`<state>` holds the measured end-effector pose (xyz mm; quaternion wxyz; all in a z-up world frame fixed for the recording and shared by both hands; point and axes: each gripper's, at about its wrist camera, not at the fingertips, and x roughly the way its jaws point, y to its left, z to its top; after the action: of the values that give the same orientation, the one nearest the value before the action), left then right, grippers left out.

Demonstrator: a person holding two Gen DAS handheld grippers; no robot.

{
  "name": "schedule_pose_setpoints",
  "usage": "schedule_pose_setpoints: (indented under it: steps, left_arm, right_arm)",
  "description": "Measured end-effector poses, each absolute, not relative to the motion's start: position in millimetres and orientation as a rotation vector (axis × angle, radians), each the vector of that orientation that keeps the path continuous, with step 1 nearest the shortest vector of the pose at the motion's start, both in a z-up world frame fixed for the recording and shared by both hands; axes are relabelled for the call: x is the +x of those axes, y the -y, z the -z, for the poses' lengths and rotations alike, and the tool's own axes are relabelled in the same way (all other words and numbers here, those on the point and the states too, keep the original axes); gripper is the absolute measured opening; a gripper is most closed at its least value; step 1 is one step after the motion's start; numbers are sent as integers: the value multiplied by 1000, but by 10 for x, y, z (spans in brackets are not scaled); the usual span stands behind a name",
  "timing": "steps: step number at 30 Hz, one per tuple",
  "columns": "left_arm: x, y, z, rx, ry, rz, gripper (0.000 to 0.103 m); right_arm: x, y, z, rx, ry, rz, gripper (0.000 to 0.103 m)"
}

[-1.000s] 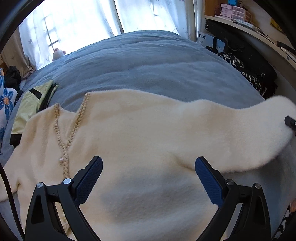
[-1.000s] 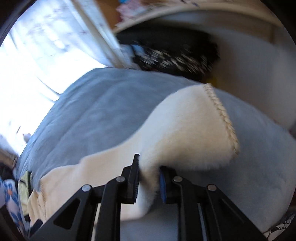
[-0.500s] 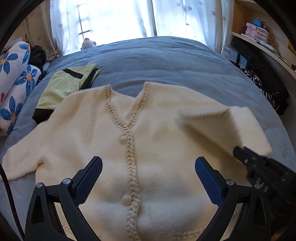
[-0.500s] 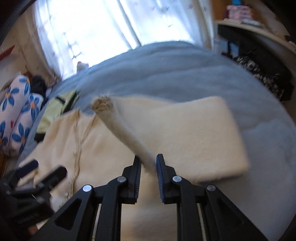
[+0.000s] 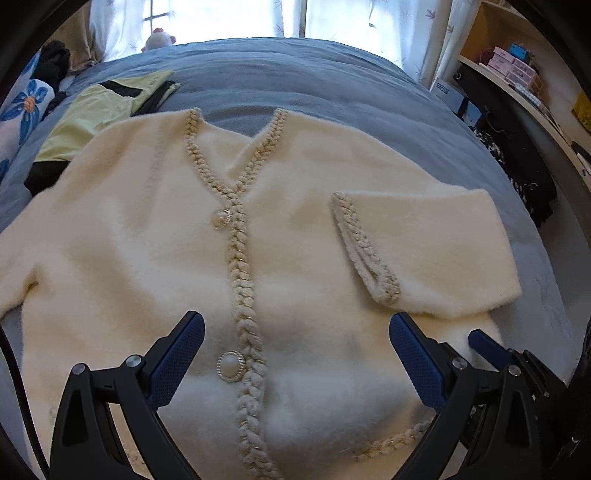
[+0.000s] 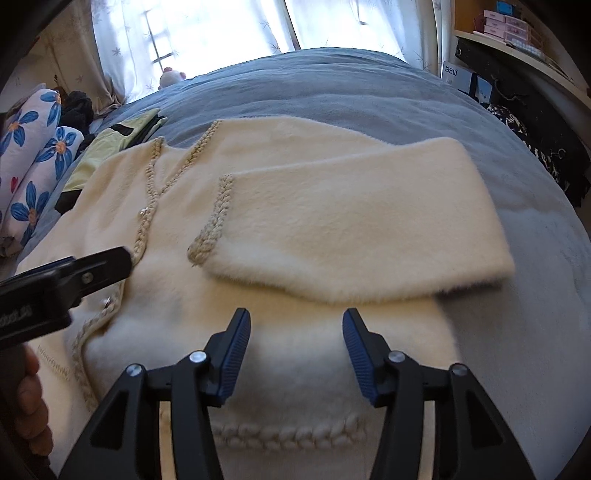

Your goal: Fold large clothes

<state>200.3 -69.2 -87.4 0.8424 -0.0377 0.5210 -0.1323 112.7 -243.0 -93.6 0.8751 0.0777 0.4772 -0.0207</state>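
A cream fuzzy cardigan [image 5: 295, 229] lies face up and buttoned on the grey-blue bed [image 5: 295, 77], its V-neck toward 12 o'clock and its braided hem toward 6 o'clock, right under both cameras. The left tool [image 5: 295, 354] hovers over the lower front of the cardigan with its blue pads spread wide and nothing between them; the braided placket [image 5: 242, 266] runs up between the pads, and a pearl button [image 5: 229, 365] sits just at 9 o'clock of their midpoint. From this tool, the folded sleeve [image 5: 424, 243] lies at about 2 o'clock, laid across the chest with its braided cuff [image 5: 364, 247] pointing toward the placket. The right tool [image 6: 295, 350] is also spread apart and empty, poised over the cardigan's lower right side; the folded sleeve [image 6: 351, 225] lies flat just at 12 o'clock of it, and the hem braid [image 6: 288, 432] shows at 6 o'clock between its arms. In the right wrist view the left tool [image 6: 74, 275] enters from 9 o'clock over the placket. A yellow-green garment with black trim [image 5: 99, 114] lies at 10 o'clock beside the cardigan's shoulder, with a blue-flowered pillow [image 6: 33, 173] beyond it and a small plush toy [image 5: 159, 37] at the bed's far edge under the curtained window [image 6: 221, 29].
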Motion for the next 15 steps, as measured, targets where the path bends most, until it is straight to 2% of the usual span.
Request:
schedule_pose_setpoints:
  steps: [2, 5, 8, 9, 15]
  left_arm:
    - [2040, 722, 936, -157, -1139, 354, 97]
    - [2133, 740, 1080, -315, -1196, 456, 84]
    - [2245, 781, 1218, -402, -1223, 480, 81]
    - [2283, 809, 1255, -418, -1228, 486, 80]
    - [2474, 1144, 1326, -359, -1237, 510, 60]
  right_arm:
    - [1039, 2450, 925, 197, -987, 43, 52]
    - [896, 2510, 928, 252, -974, 36, 52]
    - [822, 2546, 959, 277, -975, 33, 52]
    - [808, 2558, 976, 281, -975, 30, 52]
    - [821, 2624, 1066, 312, -986, 28, 52]
